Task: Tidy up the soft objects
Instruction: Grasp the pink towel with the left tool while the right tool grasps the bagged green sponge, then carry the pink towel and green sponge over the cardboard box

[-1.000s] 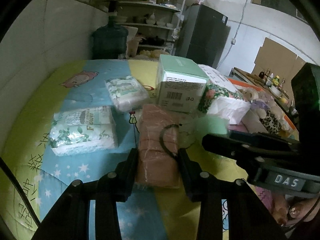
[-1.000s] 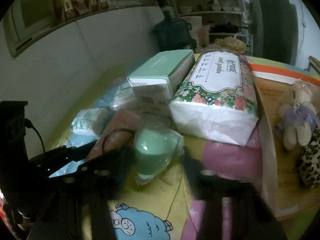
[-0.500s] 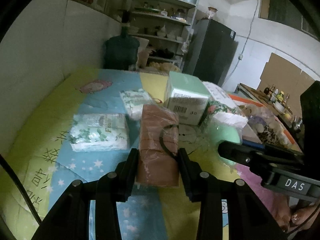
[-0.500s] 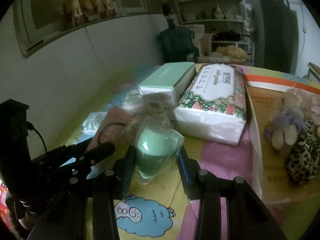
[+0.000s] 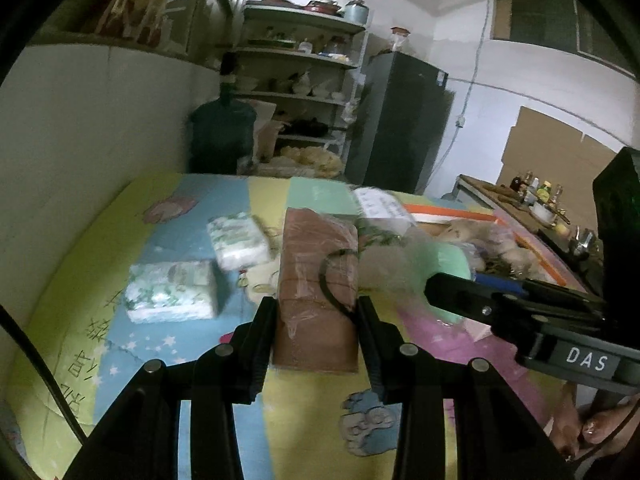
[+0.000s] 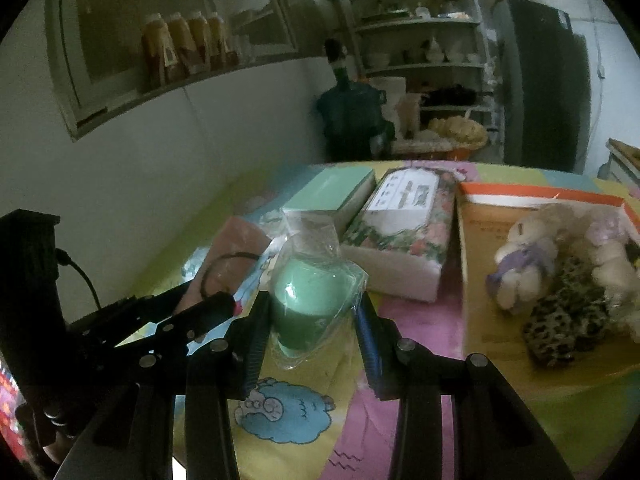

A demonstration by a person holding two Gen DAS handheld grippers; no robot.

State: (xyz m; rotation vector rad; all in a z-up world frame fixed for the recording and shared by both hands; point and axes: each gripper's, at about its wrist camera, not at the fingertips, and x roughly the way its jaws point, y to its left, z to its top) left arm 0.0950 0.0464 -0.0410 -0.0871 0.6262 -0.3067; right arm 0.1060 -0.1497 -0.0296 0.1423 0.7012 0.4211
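"DAS" reads white on the right hand-held gripper [image 5: 452, 292]; print on the floral tissue pack [image 6: 404, 224] is too blurred to read. Left hand-held gripper [image 5: 316, 320] is clenched on a brown wrapped bundle [image 5: 316, 280] with a black loop, right one on a green roll [image 6: 310, 308] in clear plastic, both over the cartoon-print desk [image 5: 280, 420]. Two small tissue packs [image 5: 172, 290] lie left; mint box [image 6: 332, 196] and plush toys [image 6: 560, 264] sit behind, toys partly cut off.

Background fixtures noted.
Water jug [image 5: 222, 136], open shelving [image 5: 304, 92] and dark refrigerator [image 5: 396, 120] stand behind the worktop [image 5: 72, 320]; cardboard [image 5: 556, 148] against wall.
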